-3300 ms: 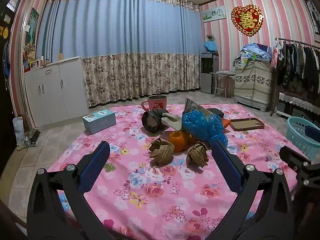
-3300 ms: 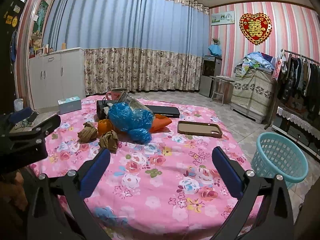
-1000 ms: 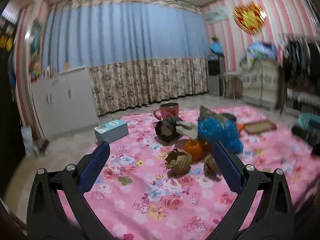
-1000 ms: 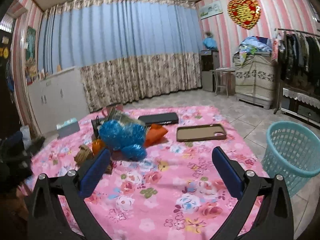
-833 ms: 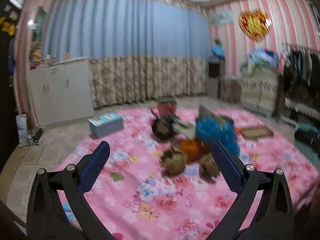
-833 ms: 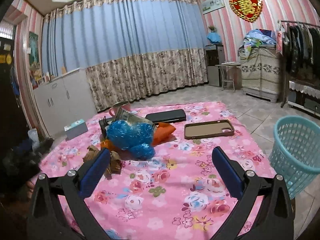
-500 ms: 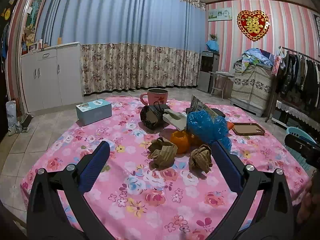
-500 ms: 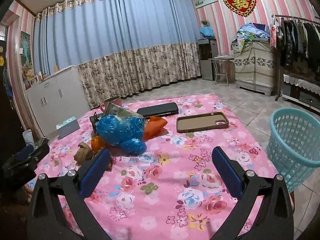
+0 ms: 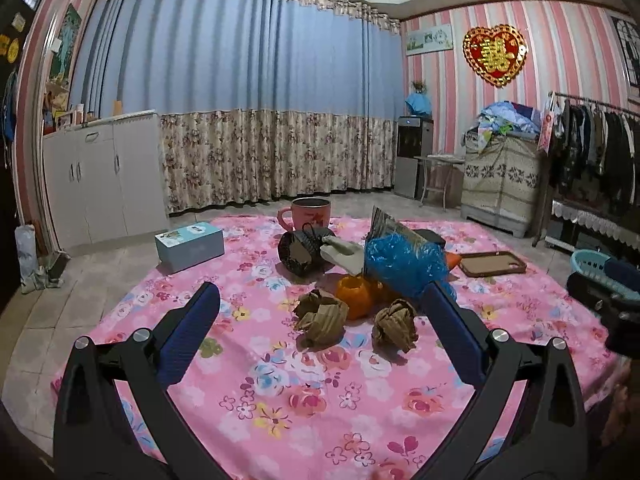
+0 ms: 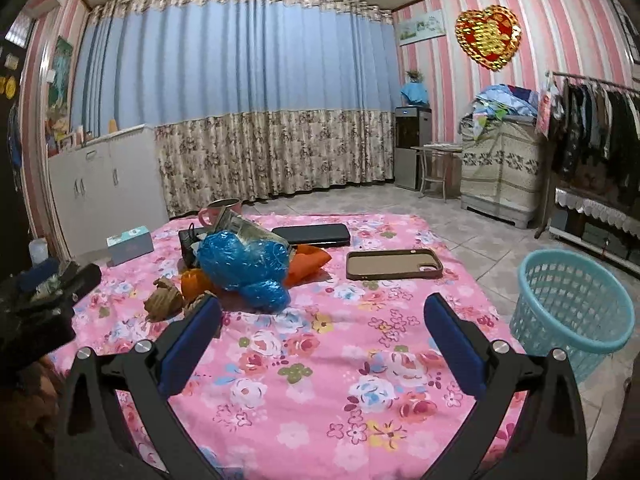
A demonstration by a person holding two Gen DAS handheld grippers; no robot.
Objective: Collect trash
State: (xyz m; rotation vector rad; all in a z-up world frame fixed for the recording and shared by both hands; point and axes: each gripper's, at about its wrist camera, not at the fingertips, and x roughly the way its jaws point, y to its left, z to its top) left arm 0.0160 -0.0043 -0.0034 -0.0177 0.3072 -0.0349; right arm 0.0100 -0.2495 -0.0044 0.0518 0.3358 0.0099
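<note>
1. Pink striped walls and a long blue curtain [image 9: 248, 80] close off the room we look into.
2. We see a pink floral tablecloth [image 10: 320, 360] covering the table.
3. We find a teal mesh basket [image 10: 572, 312] on the tiled floor just beside the table's right edge.
4. Our left gripper [image 9: 320, 320] hovers above the cloth, jaws wide, holding nothing; our right gripper [image 10: 322, 320] does likewise.
5. We see a crumpled blue plastic bag [image 9: 402, 264] at the table's middle, touching an orange lump [image 9: 354, 292].
6. We note a brown phone case [image 10: 394, 264] well apart to the right.
7. Two crumpled brown paper balls [image 9: 322, 316] [image 9: 396, 322] lie nearest our left gripper.
</note>
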